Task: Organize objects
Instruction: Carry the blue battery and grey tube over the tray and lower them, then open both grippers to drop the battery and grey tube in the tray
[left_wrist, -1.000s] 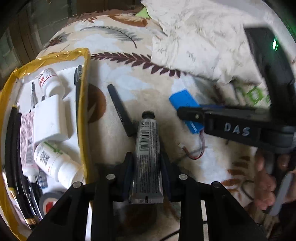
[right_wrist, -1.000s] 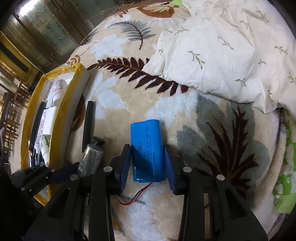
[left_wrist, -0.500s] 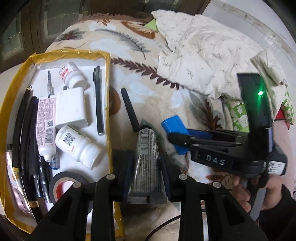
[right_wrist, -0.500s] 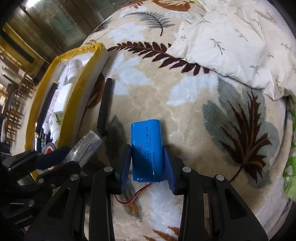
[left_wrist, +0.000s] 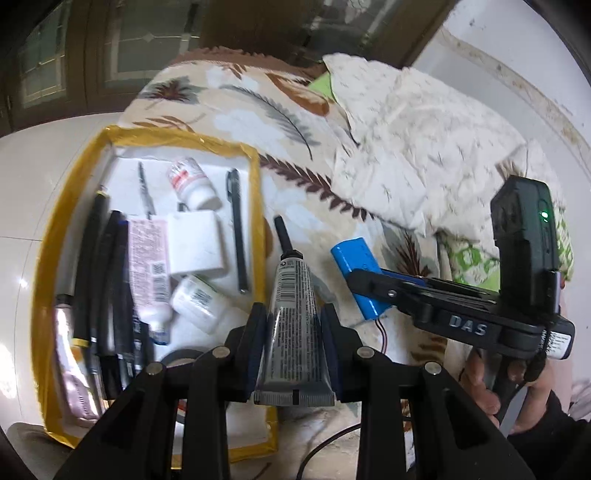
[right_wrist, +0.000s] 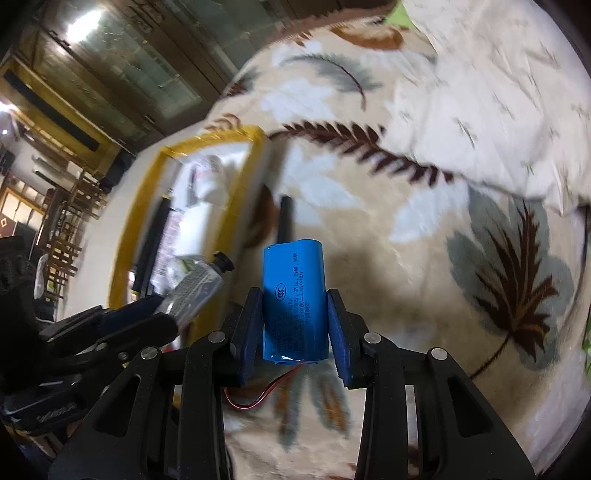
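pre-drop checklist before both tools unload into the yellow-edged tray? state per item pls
1. Left tool clamped on grey tube: ok.
2. Right tool clamped on blue battery pack: ok.
3. Both items lifted off the blanket: ok, shadows fall below them.
4. Battery's red lead hanging free of the fingers: cannot tell.
5. Bare spot in the tray for two more items: cannot tell, it looks crowded.
6. Black pen on the blanket outside the tray: not ok, not yet put away.
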